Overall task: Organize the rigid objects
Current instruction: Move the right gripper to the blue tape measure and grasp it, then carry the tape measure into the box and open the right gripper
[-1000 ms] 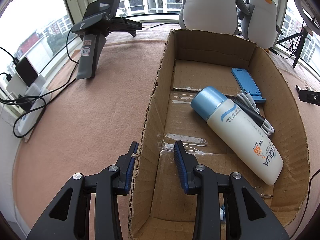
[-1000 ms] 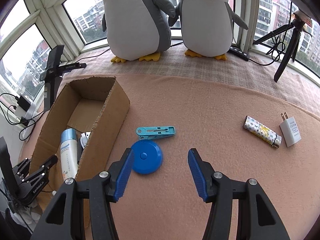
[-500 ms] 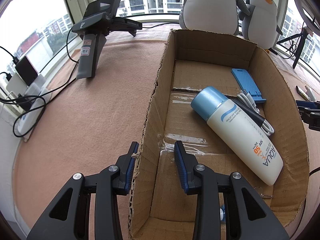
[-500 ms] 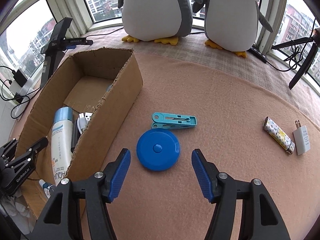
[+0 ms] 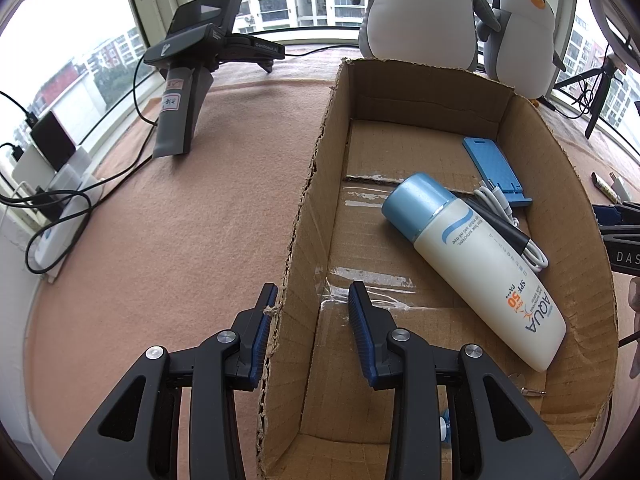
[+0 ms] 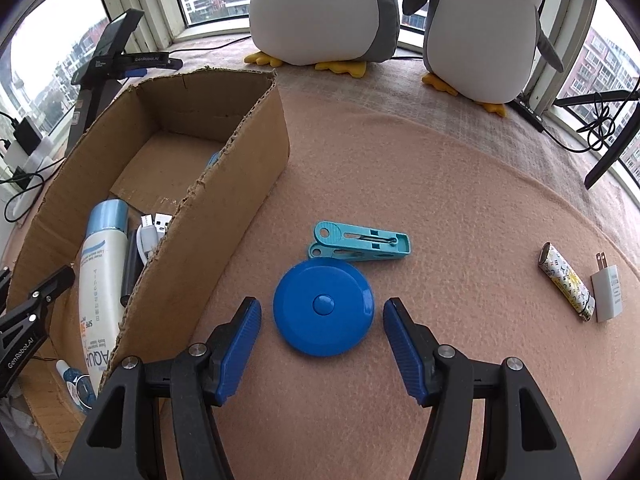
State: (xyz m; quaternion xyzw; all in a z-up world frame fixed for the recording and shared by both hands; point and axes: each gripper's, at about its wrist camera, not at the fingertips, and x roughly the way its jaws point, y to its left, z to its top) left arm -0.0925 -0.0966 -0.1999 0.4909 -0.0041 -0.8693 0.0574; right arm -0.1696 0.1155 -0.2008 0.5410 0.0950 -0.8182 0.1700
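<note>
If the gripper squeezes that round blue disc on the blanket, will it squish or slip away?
Probably no squishing: the round blue disc looks like hard, glossy plastic. That smooth curved rim might slip between the right gripper pads, which sit open either side. Lying flat on the fuzzy blanket, it likely won't roll.

A tabletop covered in peach-pink felt carries everything. An open cardboard box sits on its left part. Just right of the box a round blue disc lies flat, with a teal clothespin touching its far edge. Well apart to the right, a patterned lighter and a white plug adapter lie side by side. Two plush penguins stand along the far edge by the windows. Left of the box stand a black-and-grey handheld device and trailing black cables.
</note>
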